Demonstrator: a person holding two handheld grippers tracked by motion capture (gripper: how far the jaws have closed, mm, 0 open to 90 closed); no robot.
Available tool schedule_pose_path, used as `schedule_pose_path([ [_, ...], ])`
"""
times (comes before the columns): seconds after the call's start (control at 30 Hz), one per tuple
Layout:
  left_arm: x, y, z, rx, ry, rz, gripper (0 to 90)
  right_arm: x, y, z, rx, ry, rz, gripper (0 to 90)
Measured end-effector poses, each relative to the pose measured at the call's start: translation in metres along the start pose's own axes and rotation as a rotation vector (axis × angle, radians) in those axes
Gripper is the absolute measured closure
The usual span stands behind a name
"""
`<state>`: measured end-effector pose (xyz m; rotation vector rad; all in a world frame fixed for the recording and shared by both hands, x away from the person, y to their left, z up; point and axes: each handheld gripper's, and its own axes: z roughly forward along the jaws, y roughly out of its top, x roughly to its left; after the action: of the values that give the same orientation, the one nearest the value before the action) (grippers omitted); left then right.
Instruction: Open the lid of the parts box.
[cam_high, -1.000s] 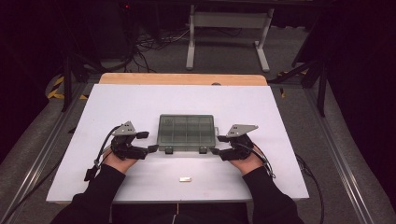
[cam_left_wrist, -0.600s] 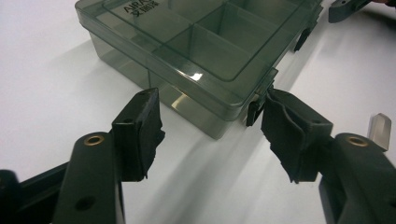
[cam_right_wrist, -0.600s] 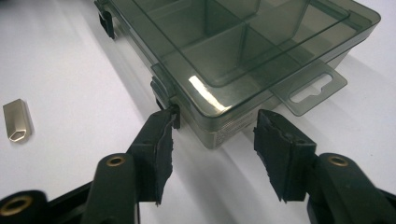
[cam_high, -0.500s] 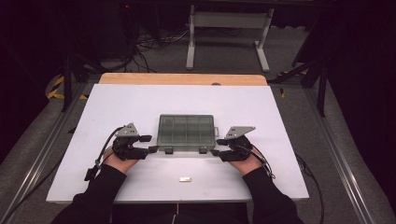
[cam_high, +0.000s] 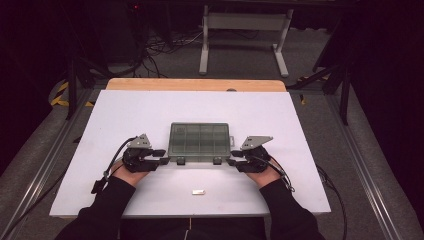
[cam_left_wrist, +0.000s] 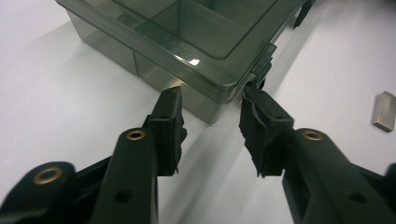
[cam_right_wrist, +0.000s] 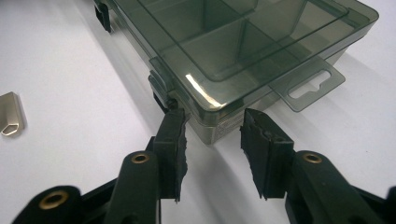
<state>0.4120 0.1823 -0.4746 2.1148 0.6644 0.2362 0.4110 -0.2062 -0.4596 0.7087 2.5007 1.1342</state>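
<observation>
Nearest the person, a small metal block (cam_high: 199, 191) lies on the white worktop (cam_high: 125, 115), unmoved from the earlier frames. Beyond it, the left tool (cam_high: 162, 160) and right tool (cam_high: 231, 162) sit at the near corners of the clear compartment box (cam_high: 200, 141), in the same places as before. Both sets of jaws have just been closing. Each pair now straddles a box corner, pads touching or just beside the plastic, not yet clenched. The lidded box rests mid-worktop, unchanged.
</observation>
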Motion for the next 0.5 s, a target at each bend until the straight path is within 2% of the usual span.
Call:
schedule_pose_path([
  [0.2, -0.0012, 0.0000, 0.0010, 0.003, -0.007, 0.012, 67.5, 0.0006, 0.0000, 0.0002, 0.002, -0.005, -0.005, 62.5],
  [0.5, -0.0020, 0.0005, 0.0004, -0.006, -0.014, 0.027, 70.4, 0.0023, 0.0002, 0.0004, 0.008, -0.021, -0.019, 64.5],
])
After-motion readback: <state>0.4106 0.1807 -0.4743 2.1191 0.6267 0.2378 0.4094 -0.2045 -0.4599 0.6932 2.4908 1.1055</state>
